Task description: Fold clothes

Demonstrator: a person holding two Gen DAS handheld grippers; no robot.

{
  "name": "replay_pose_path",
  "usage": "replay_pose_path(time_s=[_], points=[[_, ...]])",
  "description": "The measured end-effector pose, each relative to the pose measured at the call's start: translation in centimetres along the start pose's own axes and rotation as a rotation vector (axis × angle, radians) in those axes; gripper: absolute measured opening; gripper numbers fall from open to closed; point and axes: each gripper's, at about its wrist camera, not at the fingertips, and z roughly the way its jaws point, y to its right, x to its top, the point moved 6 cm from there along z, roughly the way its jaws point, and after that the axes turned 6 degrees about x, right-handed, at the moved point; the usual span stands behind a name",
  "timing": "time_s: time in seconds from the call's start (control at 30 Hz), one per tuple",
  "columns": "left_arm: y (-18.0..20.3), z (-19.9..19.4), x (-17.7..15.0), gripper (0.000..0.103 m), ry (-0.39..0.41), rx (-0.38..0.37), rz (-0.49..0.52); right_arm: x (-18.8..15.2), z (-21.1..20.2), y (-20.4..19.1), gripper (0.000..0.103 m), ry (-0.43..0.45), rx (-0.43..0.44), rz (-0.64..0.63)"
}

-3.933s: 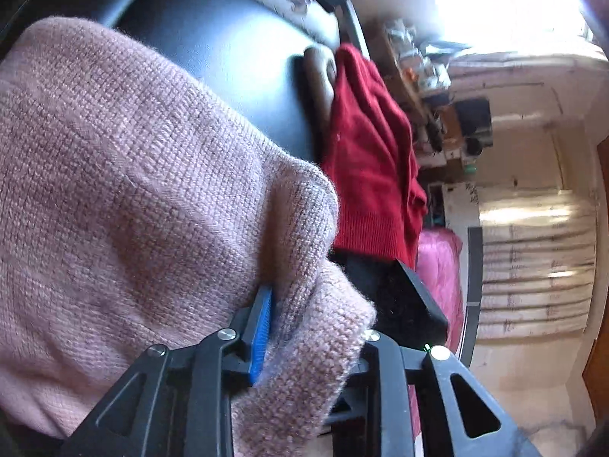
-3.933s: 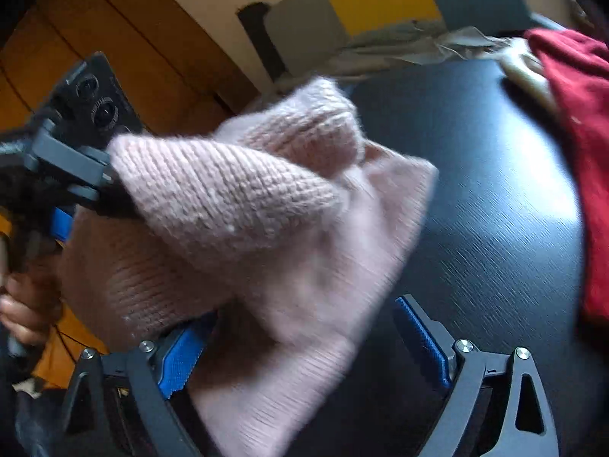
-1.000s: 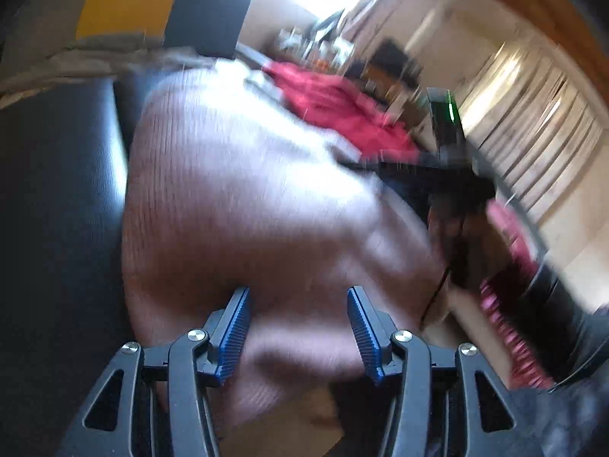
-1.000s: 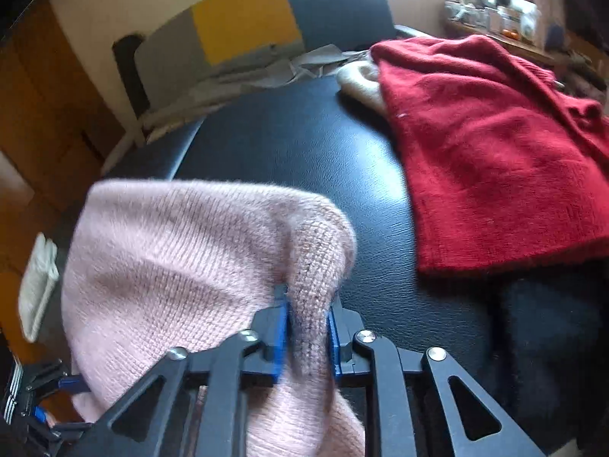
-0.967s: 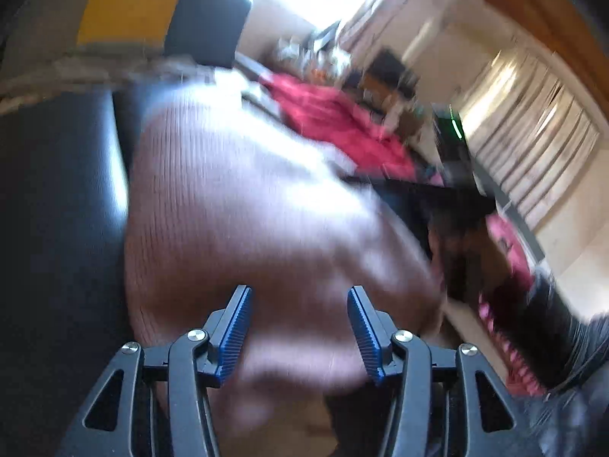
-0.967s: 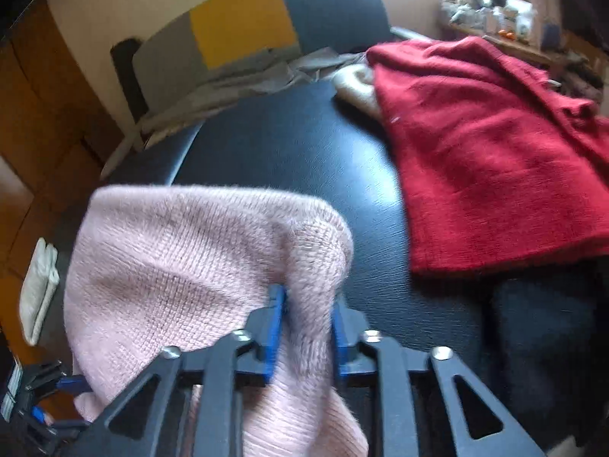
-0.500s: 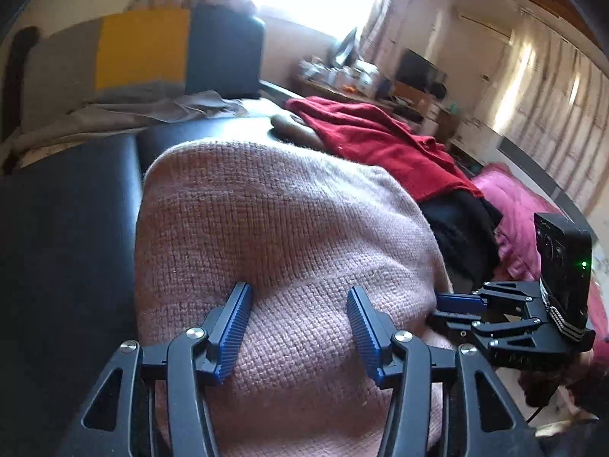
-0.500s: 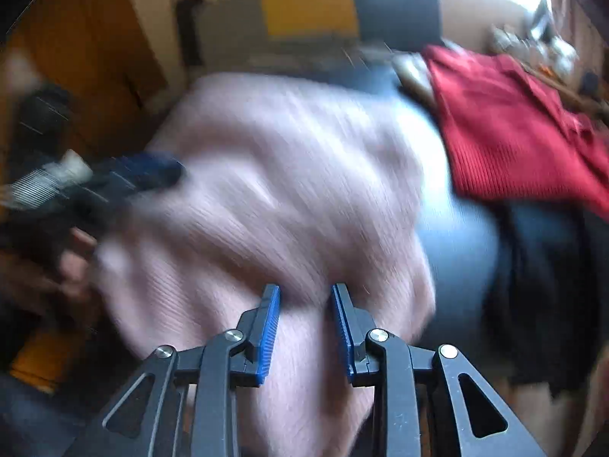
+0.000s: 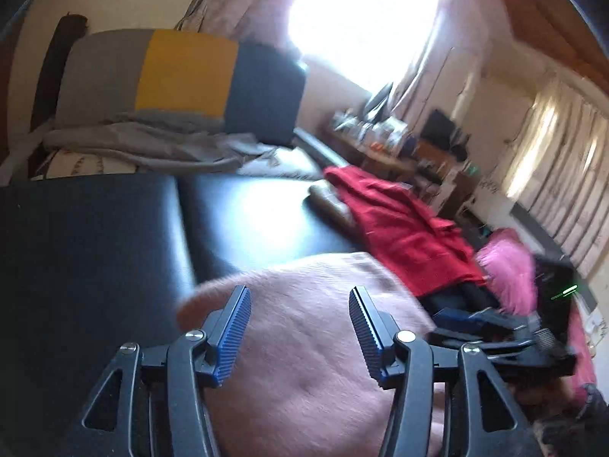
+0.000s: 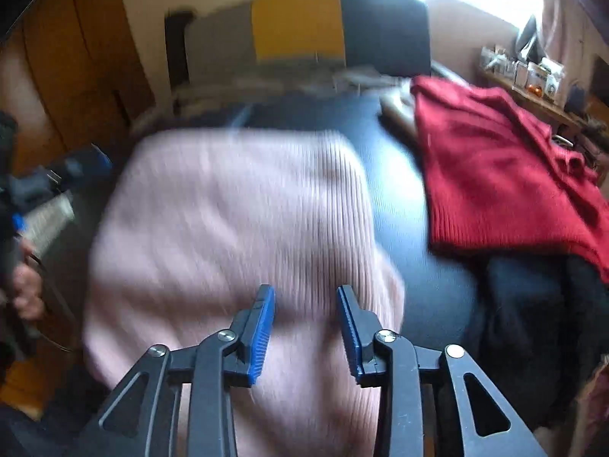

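Observation:
A folded pale pink knit sweater (image 9: pixel 304 350) (image 10: pixel 236 221) lies on the black padded surface (image 9: pixel 95 247) (image 10: pixel 403 205). My left gripper (image 9: pixel 298 301) hovers over its near part, open, with nothing between the blue pads. My right gripper (image 10: pixel 304 297) is also open above the sweater's near edge, holding nothing. In the left wrist view the right gripper (image 9: pixel 491 323) shows at the right edge of the sweater. In the right wrist view the left gripper (image 10: pixel 45 190) and a hand (image 10: pixel 26 289) appear blurred at the far left.
A red sweater (image 9: pixel 403 228) (image 10: pixel 502 175) lies spread on the right of the surface, over dark clothing (image 10: pixel 533 304). A grey, yellow and dark cushion (image 9: pixel 182 76) (image 10: pixel 304 26) with grey cloth stands at the back. A pink item (image 9: pixel 506 270) and cluttered shelves (image 9: pixel 399 137) are beyond.
The right gripper let go of the pink sweater's fold and both grippers pulled back. The sweater now lies flat and folded on the black surface.

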Motion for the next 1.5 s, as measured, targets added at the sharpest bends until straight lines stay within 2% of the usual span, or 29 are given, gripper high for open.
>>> replay_pose_path(time_s=[0.03, 0.07, 0.13, 0.23, 0.27, 0.33, 0.4, 0.6, 0.67, 0.77, 0.87, 0.97, 1.0, 1.07, 1.17, 1.23, 1.3, 1.33, 1.37, 1.5], points=[[-0.2, 1.0, -0.1, 0.055, -0.033, 0.027, 0.011, 1.1, -0.5, -0.4, 0.061, 0.029, 0.021, 0.011], [-0.3, 1.9, -0.3, 0.055, -0.064, 0.052, 0.02, 1.8, -0.1, -0.7, 0.064, 0.038, 0.037, 0.017], [-0.4, 4.0, -1.2, 0.055, -0.13, 0.104, 0.033, 3.0, 1.1, -1.1, 0.066, 0.045, 0.066, 0.024], [-0.8, 6.3, -3.0, 0.056, -0.197, 0.176, 0.019, 2.9, 5.2, -0.5, 0.069, -0.018, 0.025, 0.025], [-1.0, 6.6, -3.1, 0.058, -0.192, 0.176, -0.006, 2.3, 6.5, -0.1, 0.07, -0.042, 0.012, 0.03], [-1.0, 7.3, -3.2, 0.061, -0.187, 0.179, -0.026, 1.5, 7.5, 1.2, 0.082, 0.006, 0.04, 0.059], [-1.0, 7.8, -3.0, 0.062, -0.181, 0.187, -0.028, 1.1, 8.0, 2.0, 0.083, 0.043, 0.065, 0.085], [-1.0, 8.9, -2.0, 0.066, -0.127, 0.211, 0.005, 1.6, 8.0, 2.6, 0.084, 0.037, 0.088, 0.126], [-1.4, 8.6, -1.4, 0.066, -0.123, 0.17, -0.017, 1.7, 8.0, 2.8, 0.085, 0.035, 0.096, 0.14], [-2.8, 6.5, -0.8, 0.064, -0.111, 0.074, -0.109, 1.9, 8.0, 3.0, 0.087, 0.032, 0.107, 0.16], [-5.3, 2.9, -1.2, 0.069, -0.089, -0.052, -0.241, 2.3, 5.9, 3.4, 0.087, 0.024, 0.189, 0.194], [-7.9, 0.6, -3.3, 0.075, -0.108, -0.158, -0.37, 2.5, 3.2, 4.1, 0.093, 0.016, 0.286, 0.231], [-8.4, 0.3, -4.2, 0.076, -0.121, -0.18, -0.39, 2.2, 2.4, 4.8, 0.102, 0.009, 0.303, 0.247], [-8.9, 0.0, -6.4, 0.076, -0.158, -0.22, -0.416, 1.0, 1.1, 6.5, 0.103, -0.011, 0.311, 0.281], [-8.2, 0.7, -9.2, 0.076, -0.227, -0.345, -0.478, -1.7, 0.6, 9.0, 0.103, -0.061, 0.299, 0.354], [-7.2, 1.2, -9.9, 0.076, -0.24, -0.371, -0.465, -3.0, 1.3, 9.4, 0.103, -0.097, 0.35, 0.4], [-6.0, 1.8, -10.1, 0.077, -0.234, -0.397, -0.439, -3.1, 2.0, 8.5, 0.103, -0.1, 0.409, 0.383], [-5.4, 2.2, -9.9, 0.083, -0.233, -0.413, -0.435, -3.0, 2.3, 8.0, 0.103, -0.099, 0.438, 0.37], [-5.0, 2.7, -9.7, 0.084, -0.234, -0.412, -0.431, -2.8, 2.9, 7.2, 0.103, -0.11, 0.461, 0.352], [-3.3, 4.3, -8.8, 0.098, -0.251, -0.371, -0.395, -1.5, 5.3, 4.1, 0.103, -0.16, 0.533, 0.258]])
